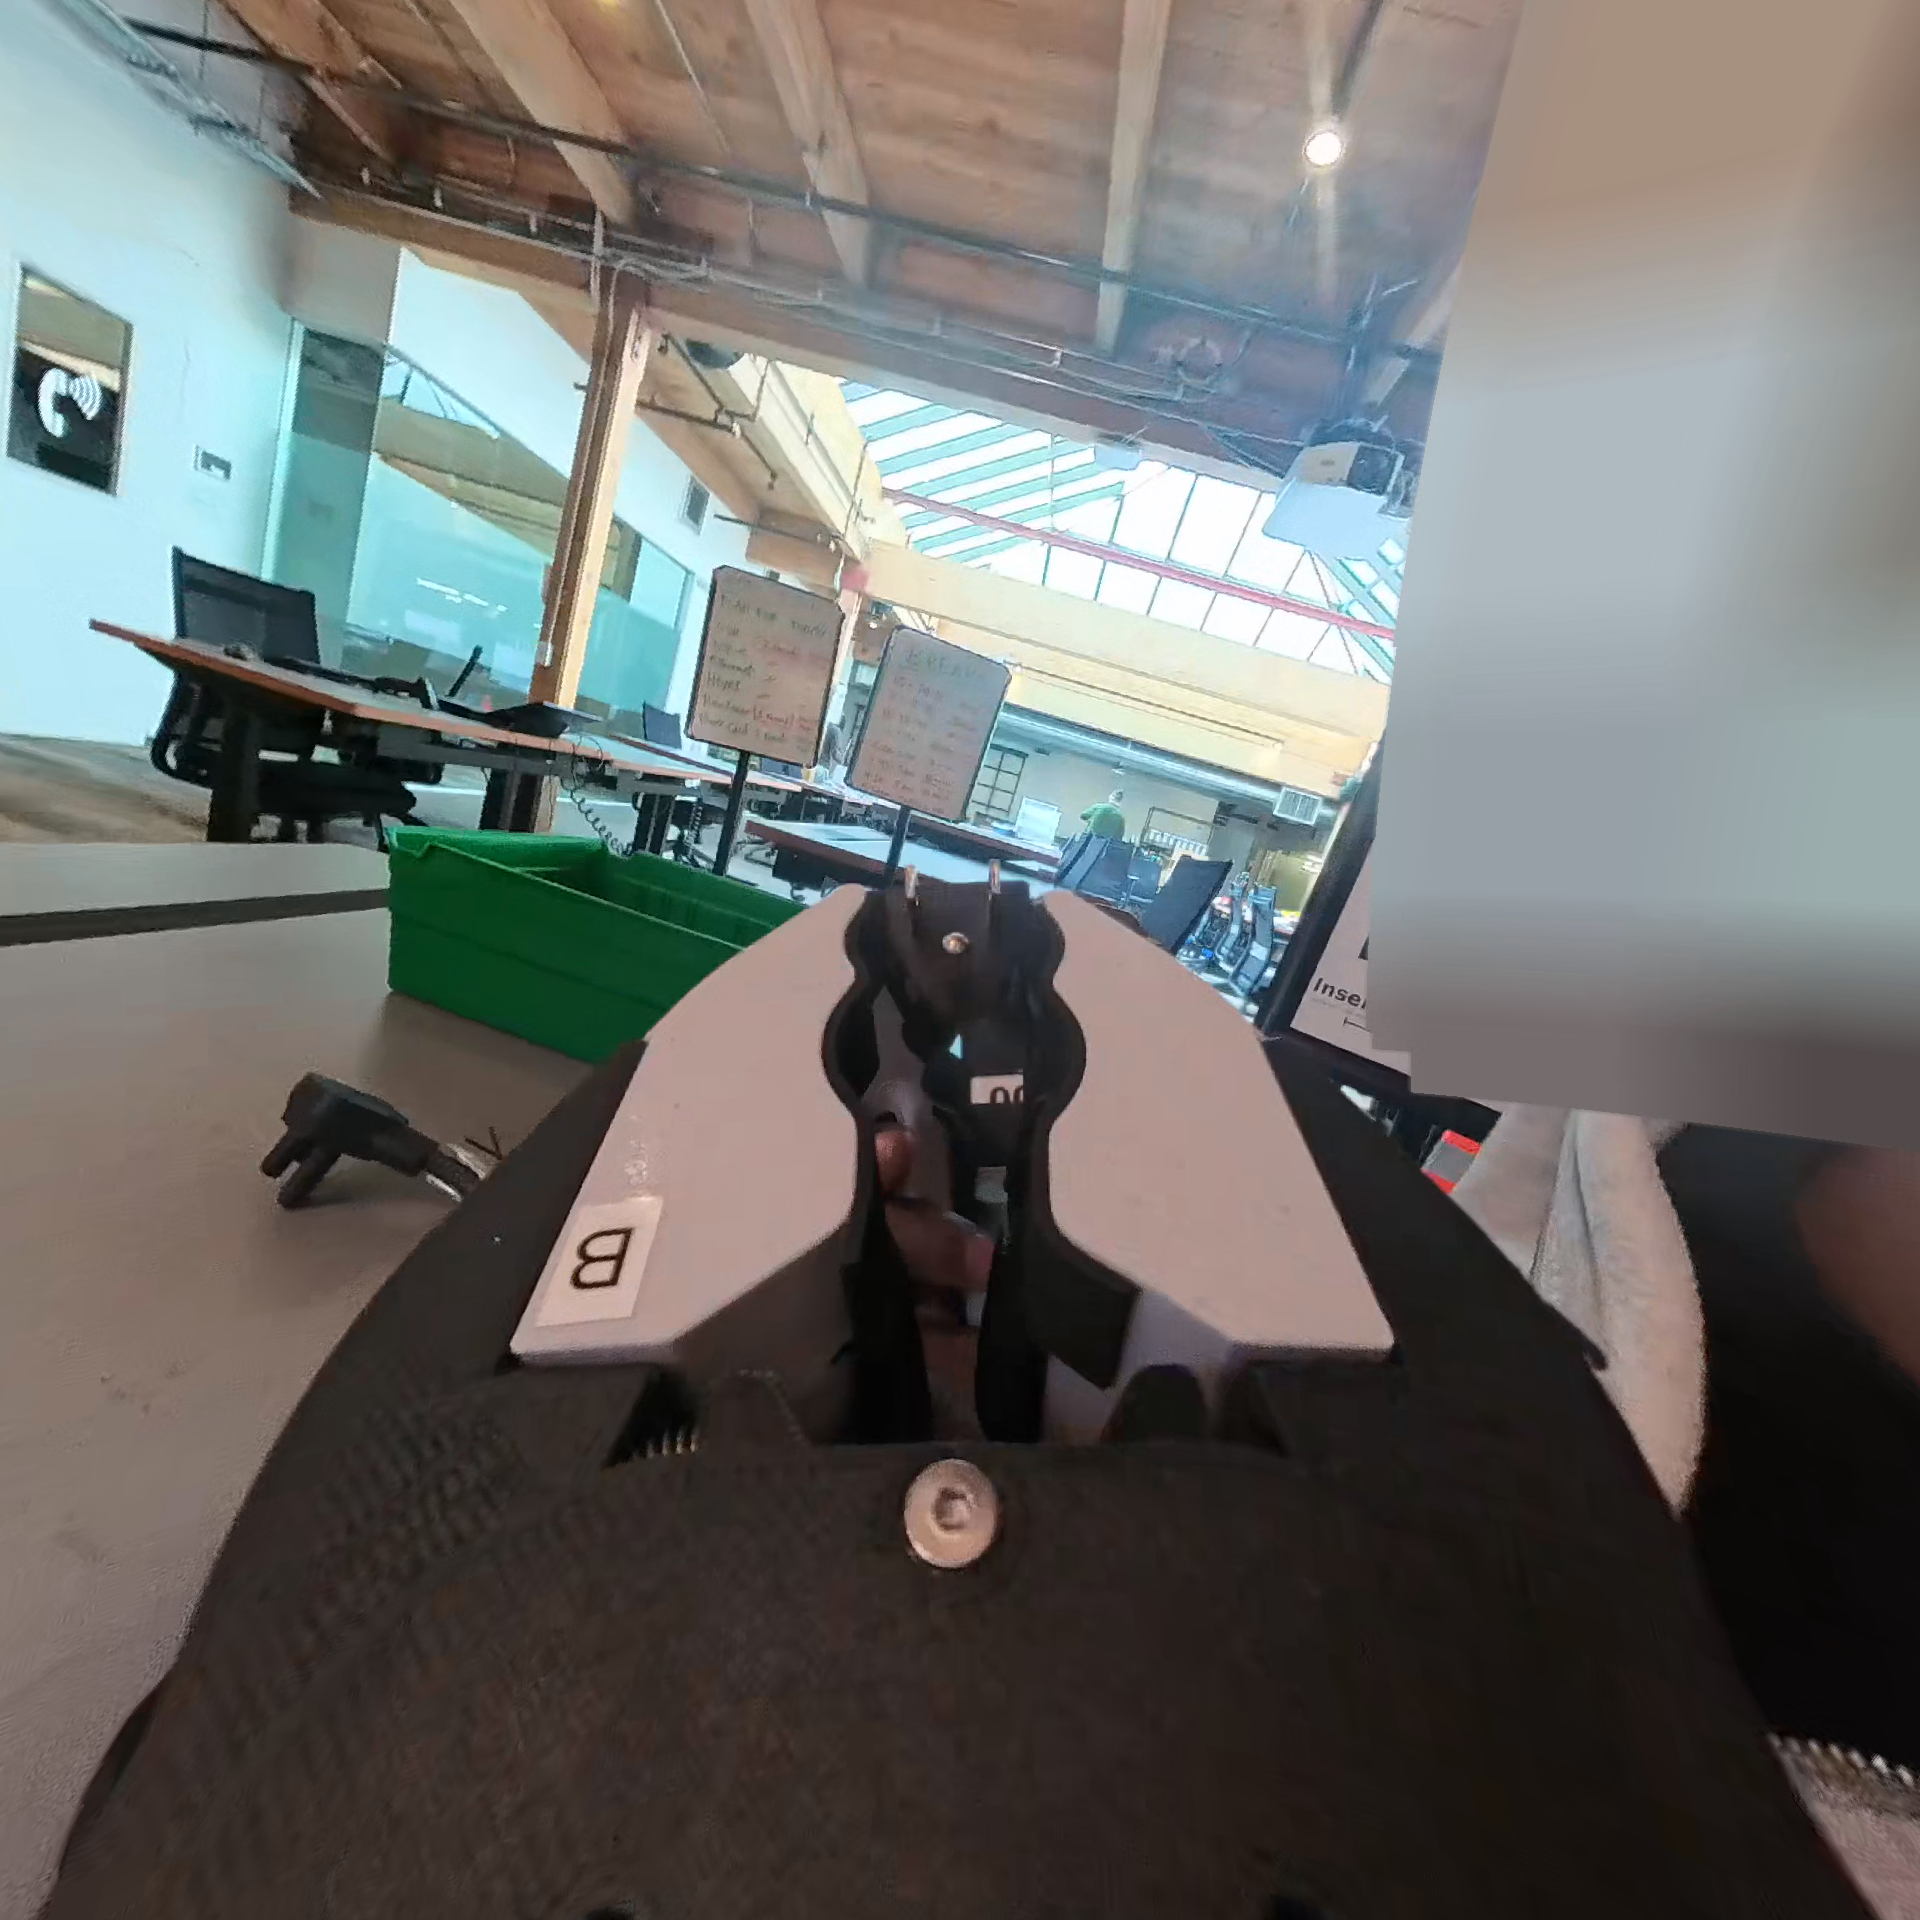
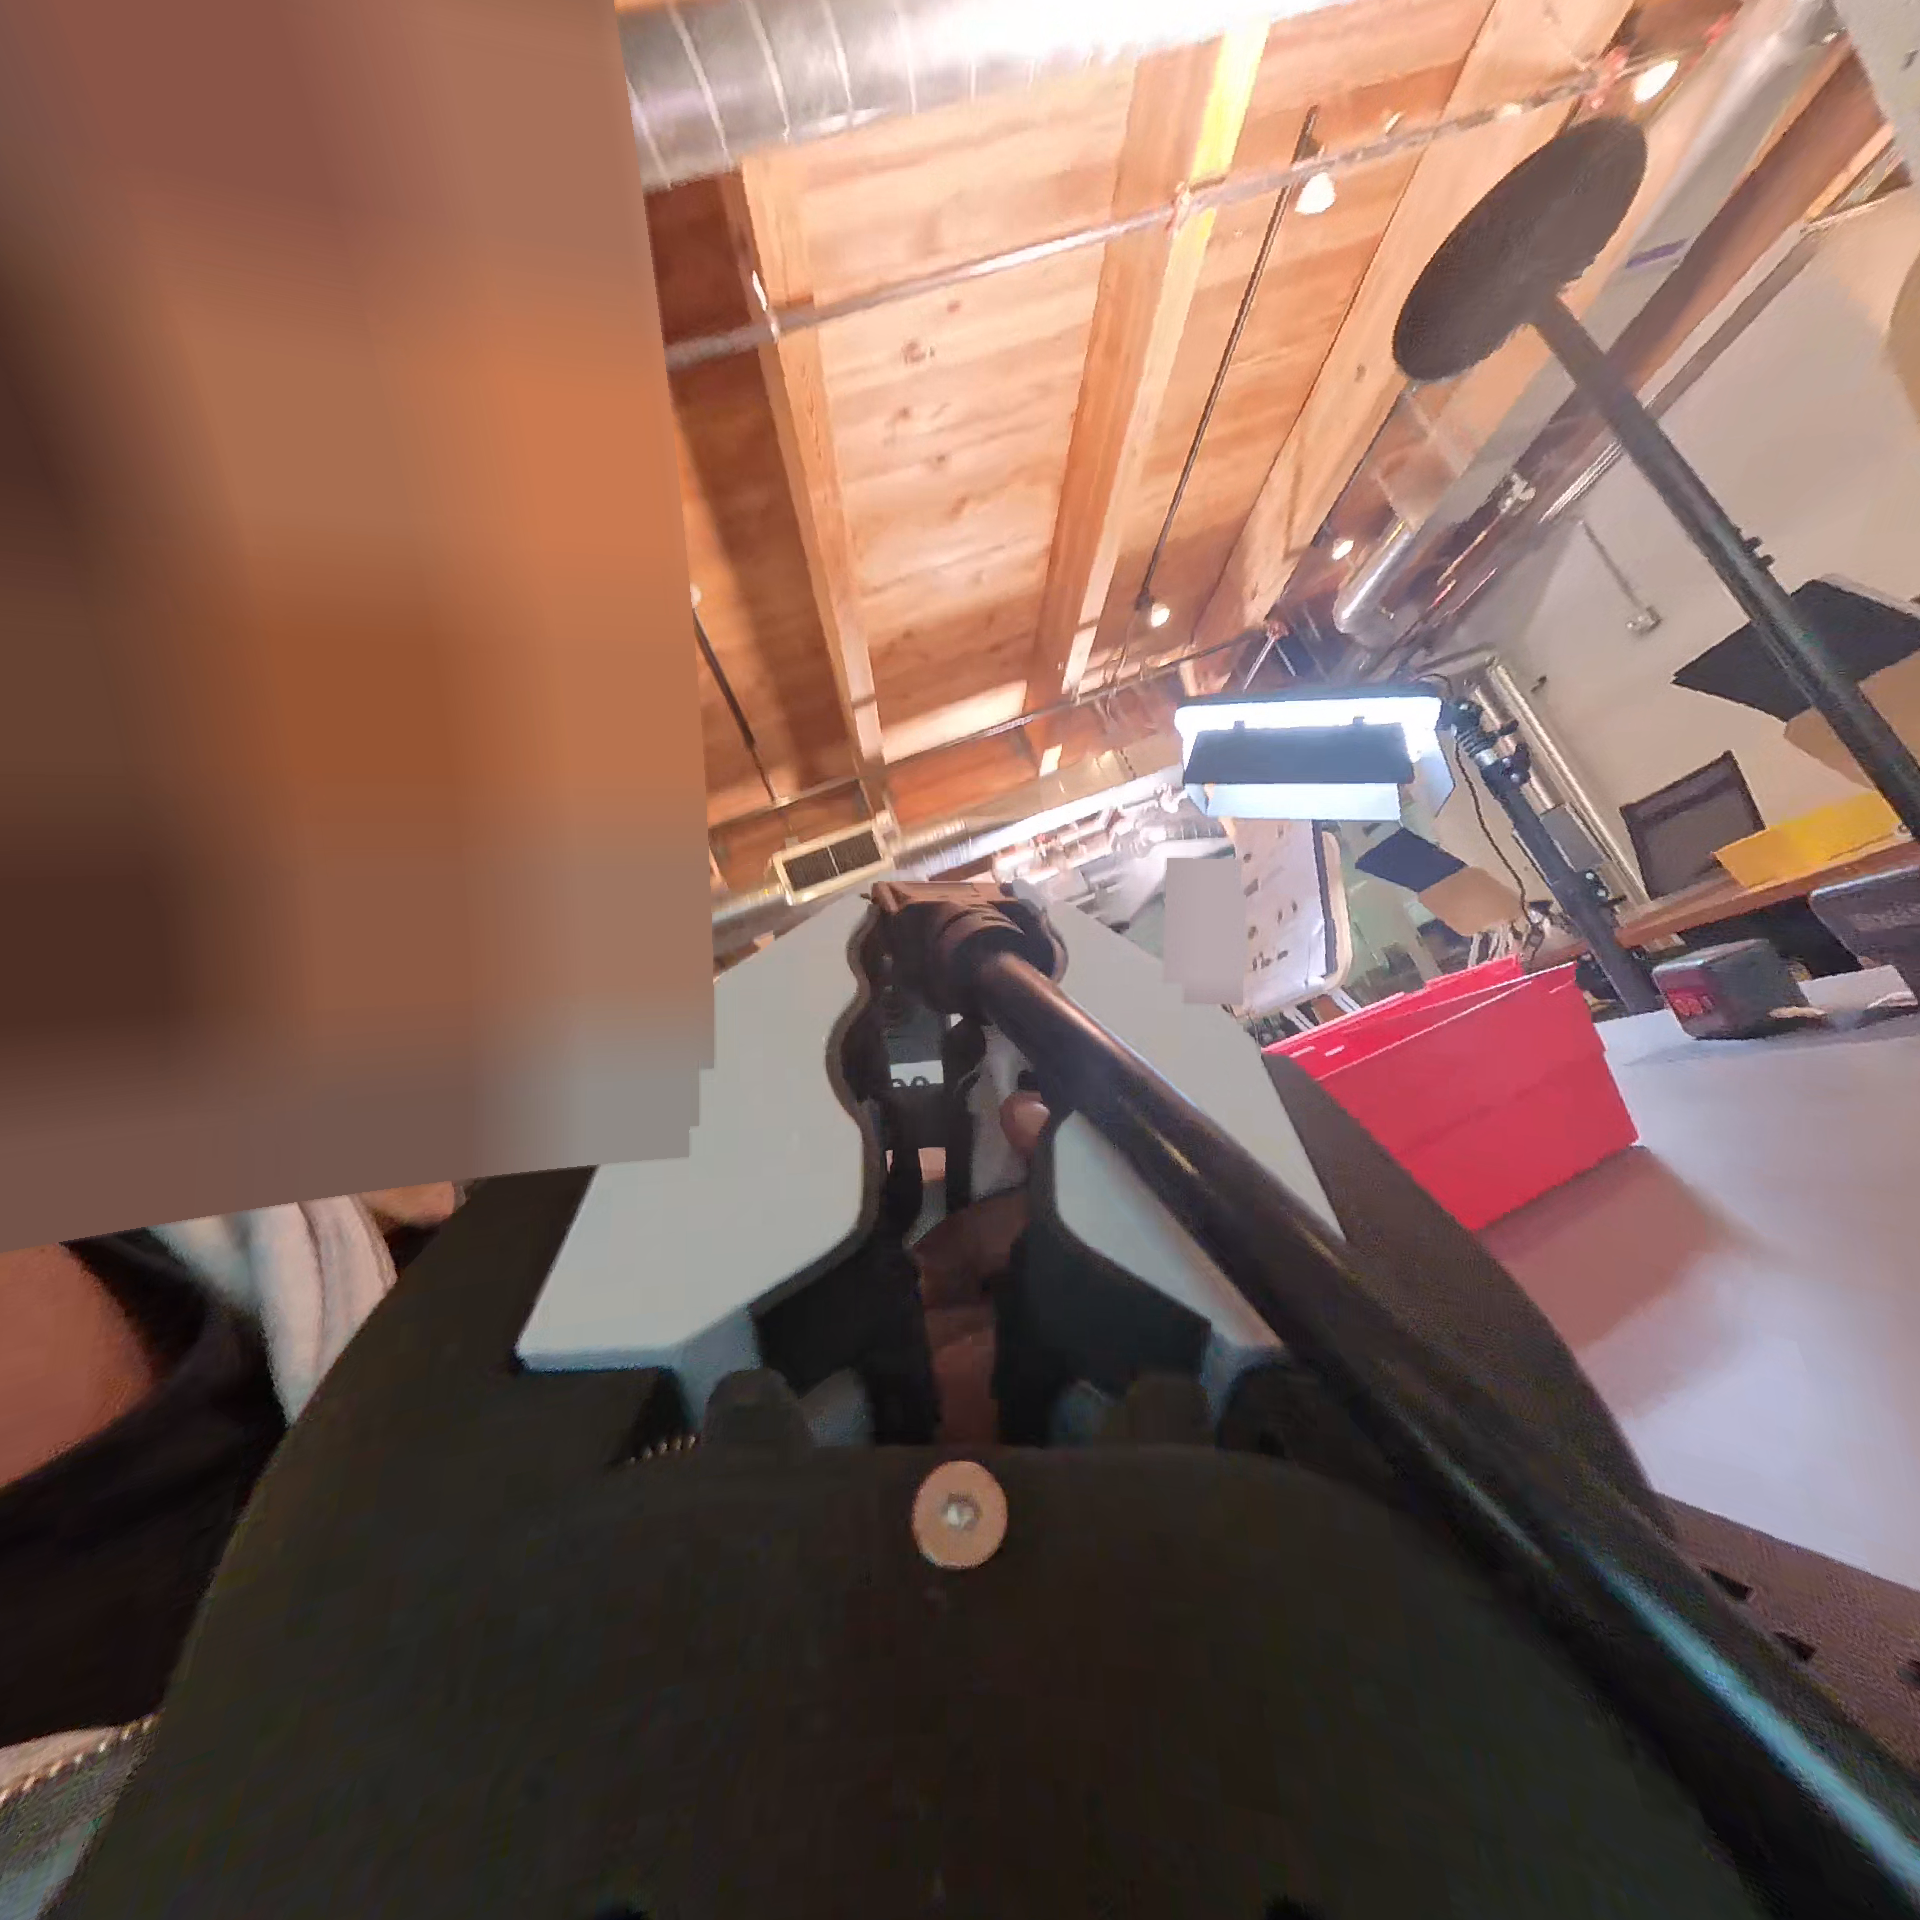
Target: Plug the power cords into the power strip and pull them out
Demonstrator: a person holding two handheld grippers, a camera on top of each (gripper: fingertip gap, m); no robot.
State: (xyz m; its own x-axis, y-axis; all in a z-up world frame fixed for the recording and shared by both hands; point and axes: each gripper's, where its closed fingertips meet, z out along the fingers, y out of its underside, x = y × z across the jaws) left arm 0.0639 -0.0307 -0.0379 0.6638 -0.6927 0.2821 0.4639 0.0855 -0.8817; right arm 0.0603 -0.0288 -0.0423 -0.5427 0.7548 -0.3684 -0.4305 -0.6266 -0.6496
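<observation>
My left gripper point(image 1: 951, 914) is shut on a black power plug point(image 1: 951, 951), held above the grey table with its metal prongs pointing up and away. A second black plug point(image 1: 343, 1138) lies on the table to the left. My right gripper point(image 2: 951, 925) is shut on the end of another black power cord point(image 2: 966, 935); its thick cable point(image 2: 1195, 1132) runs back down to the right over the gripper body. Both grippers point upward. No power strip shows in either view.
A green bin point(image 1: 551, 935) stands on the table beyond the left gripper. A red bin point(image 2: 1455, 1101) stands on the table to the right, with a dark box point(image 2: 1725, 987) and a black stand pole point(image 2: 1714, 520) behind. A person's torso is close to both grippers. My left and right fingertips are right by each other.
</observation>
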